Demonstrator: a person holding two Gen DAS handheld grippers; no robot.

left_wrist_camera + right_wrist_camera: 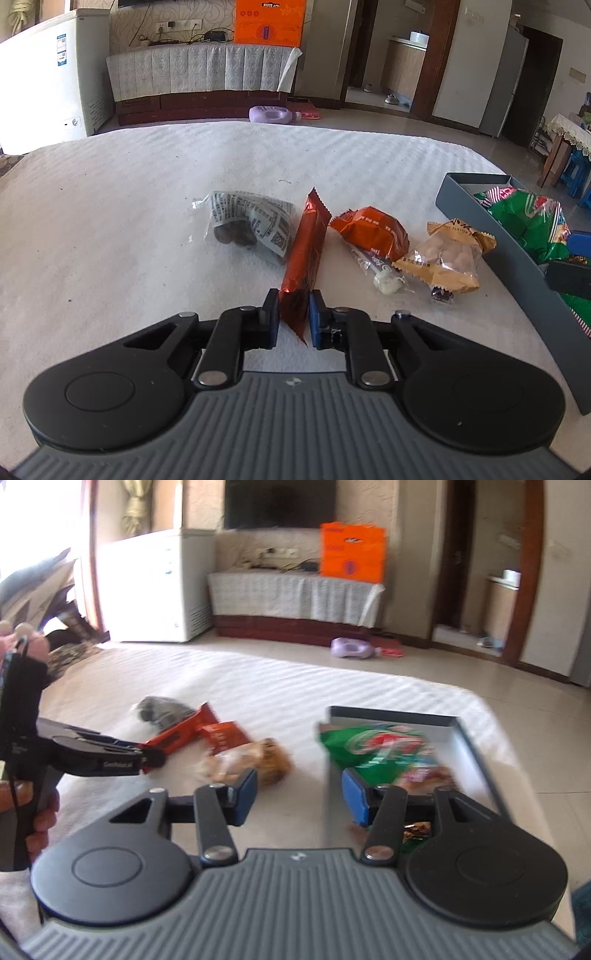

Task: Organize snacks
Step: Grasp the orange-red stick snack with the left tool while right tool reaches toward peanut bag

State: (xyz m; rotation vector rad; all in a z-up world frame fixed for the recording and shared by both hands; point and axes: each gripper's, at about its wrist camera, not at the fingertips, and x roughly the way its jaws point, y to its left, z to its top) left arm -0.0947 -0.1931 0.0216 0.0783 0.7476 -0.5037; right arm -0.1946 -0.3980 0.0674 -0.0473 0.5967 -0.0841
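Note:
A long orange-brown snack bar (304,243) lies on the white cloth, and my left gripper (293,297) is shut on its near end. Beside the bar are a clear printed packet (243,221), an orange packet (373,230), a tan packet (447,258) and a small clear candy wrapper (380,275). A green bag (528,218) sits in the grey tray (491,236) at the right. In the right wrist view my right gripper (299,786) stands open over the tray's (391,714) left wall, with nothing between its fingers. The left gripper (147,755) holds the bar (177,734) there too.
The white ribbed cloth (147,206) covers the table up to its far edge. More wrapped snacks lie in the tray under my right gripper. A hand (40,823) grips the left tool's handle. On the floor beyond lies a purple bottle (271,113).

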